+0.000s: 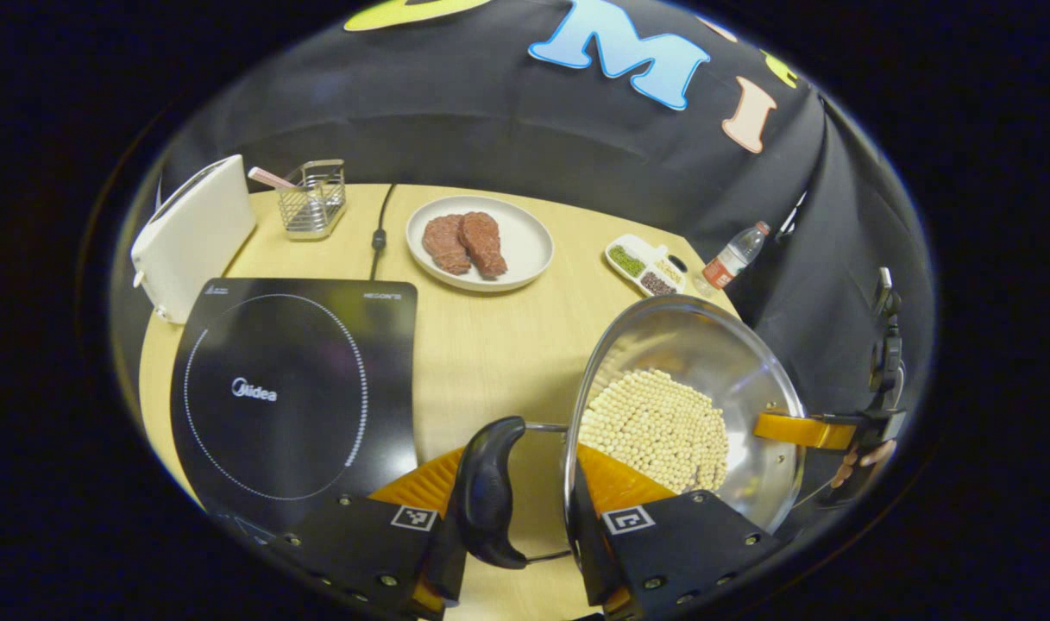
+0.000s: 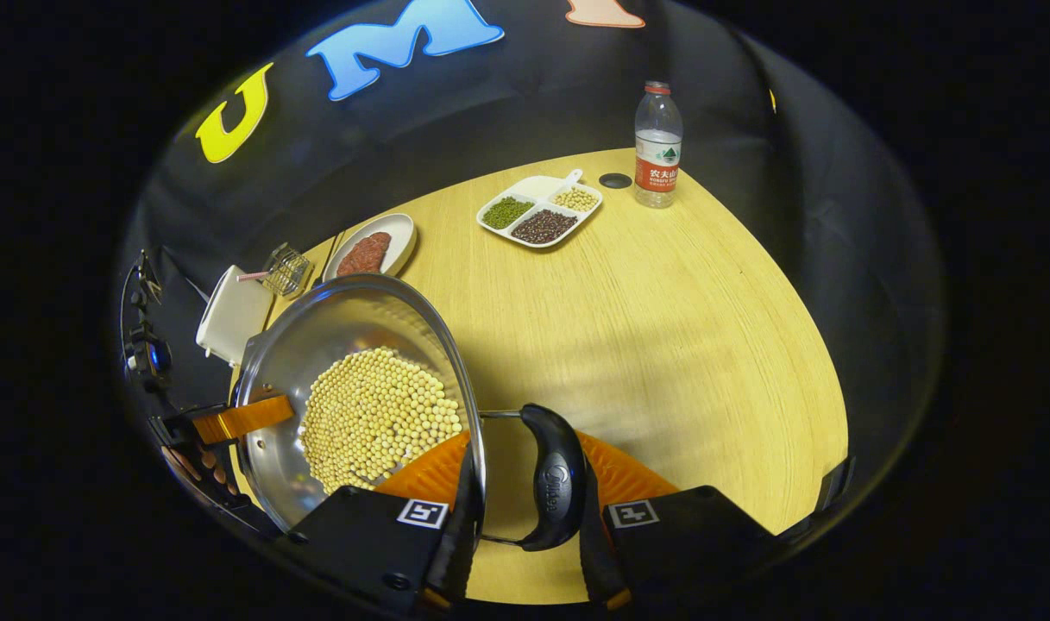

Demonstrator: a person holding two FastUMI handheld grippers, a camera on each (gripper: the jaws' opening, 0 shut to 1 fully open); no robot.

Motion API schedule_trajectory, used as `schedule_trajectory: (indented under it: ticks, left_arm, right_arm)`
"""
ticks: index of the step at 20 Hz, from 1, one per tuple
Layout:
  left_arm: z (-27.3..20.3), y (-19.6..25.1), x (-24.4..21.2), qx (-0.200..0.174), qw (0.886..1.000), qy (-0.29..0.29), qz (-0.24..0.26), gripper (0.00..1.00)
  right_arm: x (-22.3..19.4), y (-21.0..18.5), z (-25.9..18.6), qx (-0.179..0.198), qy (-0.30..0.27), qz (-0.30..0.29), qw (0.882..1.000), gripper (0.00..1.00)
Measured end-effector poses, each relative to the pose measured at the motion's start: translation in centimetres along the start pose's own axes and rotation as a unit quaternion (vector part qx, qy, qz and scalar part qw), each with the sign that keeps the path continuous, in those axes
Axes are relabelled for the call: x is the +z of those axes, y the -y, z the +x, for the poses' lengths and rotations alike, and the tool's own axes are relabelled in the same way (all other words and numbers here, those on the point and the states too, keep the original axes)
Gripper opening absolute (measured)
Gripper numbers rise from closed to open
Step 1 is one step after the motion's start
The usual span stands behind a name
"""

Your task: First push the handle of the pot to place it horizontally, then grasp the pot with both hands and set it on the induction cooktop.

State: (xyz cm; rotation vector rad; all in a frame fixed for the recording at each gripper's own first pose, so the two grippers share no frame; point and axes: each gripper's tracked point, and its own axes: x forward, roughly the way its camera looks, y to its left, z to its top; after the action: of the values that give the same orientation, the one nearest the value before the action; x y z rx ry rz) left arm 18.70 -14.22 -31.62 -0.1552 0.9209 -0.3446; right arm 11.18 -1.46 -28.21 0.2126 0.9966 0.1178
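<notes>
Each gripper, left (image 1: 525,526) and right (image 2: 525,517), is clenched on a black side handle of the pot (image 1: 740,388), held above the table (image 2: 663,328). Steel and full of beans, it looks heavy and slippery; those handles suit. Farther off, the left gripper view has the cooktop (image 1: 292,388); the right gripper view has a bottle (image 2: 658,147).

Between the pot (image 1: 680,414) and the cooktop (image 1: 296,388) lies a strip of bare counter (image 1: 481,345), and the cooktop's glass carries nothing. Behind that strip, the plate of meat (image 1: 480,241) stands in the way; the toaster (image 1: 192,233) and wire rack (image 1: 313,198) crowd the cooktop's far left edge, with a cord (image 1: 380,233) running between rack and plate. On the pot's other side the counter is wide open up to the bean tray (image 2: 539,210) and the bottle (image 2: 658,147) at the far edge.
</notes>
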Motion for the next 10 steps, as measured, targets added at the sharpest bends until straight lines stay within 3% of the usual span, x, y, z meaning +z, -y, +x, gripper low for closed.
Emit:
schedule_trajectory:
  ticks: [3,10]
  left_arm:
    - [-2.5,-2.2,0.2,0.003,1.0,0.01,0.007,0.58]
    - [-7.6,-9.2,0.4,0.016,1.0,0.021,-0.008,0.54]
  right_arm:
    - [-0.9,-2.8,-0.9,0.007,0.003,0.001,1.0,0.51]
    - [-1.9,-10.2,-1.3,0.025,0.002,-0.023,0.999,0.5]
